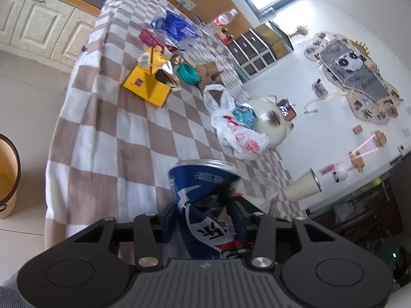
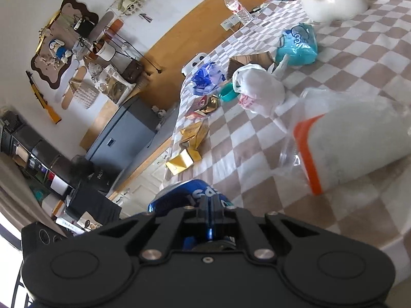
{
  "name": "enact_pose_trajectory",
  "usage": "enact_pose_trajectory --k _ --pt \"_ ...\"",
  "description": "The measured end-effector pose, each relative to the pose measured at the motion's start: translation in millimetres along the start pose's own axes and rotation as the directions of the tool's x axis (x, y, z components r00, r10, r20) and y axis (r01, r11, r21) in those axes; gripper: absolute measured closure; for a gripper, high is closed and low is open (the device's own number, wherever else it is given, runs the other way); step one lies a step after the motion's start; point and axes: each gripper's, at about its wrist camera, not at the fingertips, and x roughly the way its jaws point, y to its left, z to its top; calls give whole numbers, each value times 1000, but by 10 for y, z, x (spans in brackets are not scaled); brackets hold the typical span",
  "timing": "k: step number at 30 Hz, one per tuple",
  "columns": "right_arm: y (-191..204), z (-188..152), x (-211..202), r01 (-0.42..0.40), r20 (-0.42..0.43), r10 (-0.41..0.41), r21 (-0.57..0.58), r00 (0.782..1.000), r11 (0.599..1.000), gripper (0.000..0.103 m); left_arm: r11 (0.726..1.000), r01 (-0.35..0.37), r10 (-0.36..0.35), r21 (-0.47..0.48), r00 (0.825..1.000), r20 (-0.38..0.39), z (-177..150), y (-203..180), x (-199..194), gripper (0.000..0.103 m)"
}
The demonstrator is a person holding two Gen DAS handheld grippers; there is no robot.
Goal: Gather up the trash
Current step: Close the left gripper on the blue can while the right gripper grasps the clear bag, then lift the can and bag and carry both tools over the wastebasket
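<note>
Crushed blue can sits between the left gripper's fingers, pads pressed against its dented sides; its rim points out over the checked cloth. Right gripper is pressed together, its tips nipping the same can near its blue edge. So the can hangs over the cloth's near edge, held from two sides.

Relative to the can: just beyond it, a white plastic bag with red print, a teal pack against it. Farther out, yellow cartons, a teal bowl, and a blue bag. Clear bag with an orange strip lies near the can's right. Bin stands on the floor, well left.
</note>
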Motion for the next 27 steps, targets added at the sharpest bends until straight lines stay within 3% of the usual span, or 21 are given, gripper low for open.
enact_pose_trajectory --k 4,8,11,12,13,16,19,23,25,27 --pt "36 34 -119 5 21 -5 -22 1000 1000 99 1000 -11 11 8 1000 0 -6 -10 -12 70" --pt "154 97 -390 60 114 -50 -87 992 994 92 999 -27 26 45 999 34 8 -76 -109 73" --pt "214 153 -599 148 196 -122 -127 973 981 69 995 -53 46 84 995 84 28 -133 -230 74" --pt "230 175 -642 189 223 -156 -134 962 973 55 993 -64 54 101 993 105 36 -153 -283 75" --pt "242 203 -678 239 249 -201 -134 947 962 42 990 -75 60 117 991 122 39 -171 -329 75" --pt "241 325 -681 367 274 -327 -105 904 924 18 976 -113 80 188 981 174 39 -241 -456 76" --pt "280 469 -596 482 269 -449 -70 852 873 15 943 -177 107 282 963 246 -3 -324 -560 76" --pt "356 622 -369 554 218 -530 -65 820 830 8 903 -227 111 364 943 313 -69 -373 -658 76" --pt "360 674 -181 628 172 -612 -57 772 776 8 903 -222 103 368 944 315 -76 -354 -682 76" --pt "303 729 55 713 99 -707 -46 700 700 8 905 -211 93 369 946 311 -77 -334 -695 76"
